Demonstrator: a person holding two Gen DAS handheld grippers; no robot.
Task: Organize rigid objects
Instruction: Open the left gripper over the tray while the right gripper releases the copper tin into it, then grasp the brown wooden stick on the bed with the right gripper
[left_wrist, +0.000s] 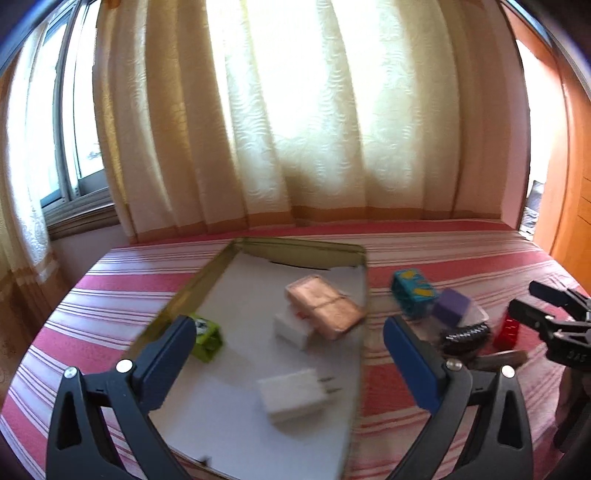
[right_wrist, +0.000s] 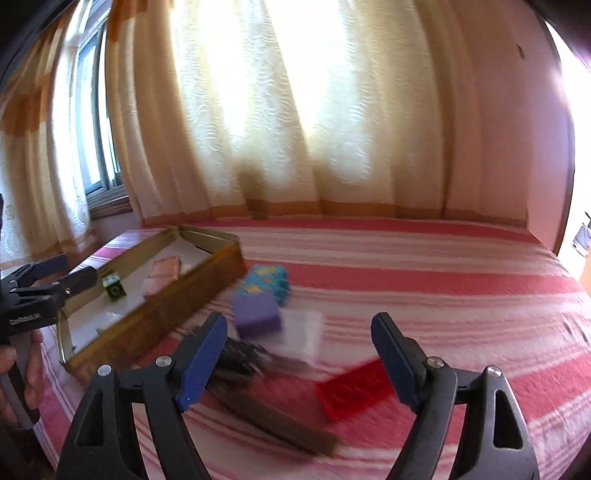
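Left wrist view: both tongs open, holding nothing

Left gripper (left_wrist: 290, 356) gapes wide over the gold tin (left_wrist: 303, 249), where a white charger (left_wrist: 291, 395) lies. Right gripper (right_wrist: 299, 360) is open above a blurry red block (right_wrist: 351, 391), maybe plastic, on the striped bed (right_wrist: 443, 280).

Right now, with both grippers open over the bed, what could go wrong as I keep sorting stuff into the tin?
1. The loose pile is tight: the purple block lies against the teal box and a clear case, so the right gripper may nudge neighbours.
2. The copper box already rests tilted on a white block in the tin tray; adding more could topple it.
3. The bedspread is soft, so pieces may shift.
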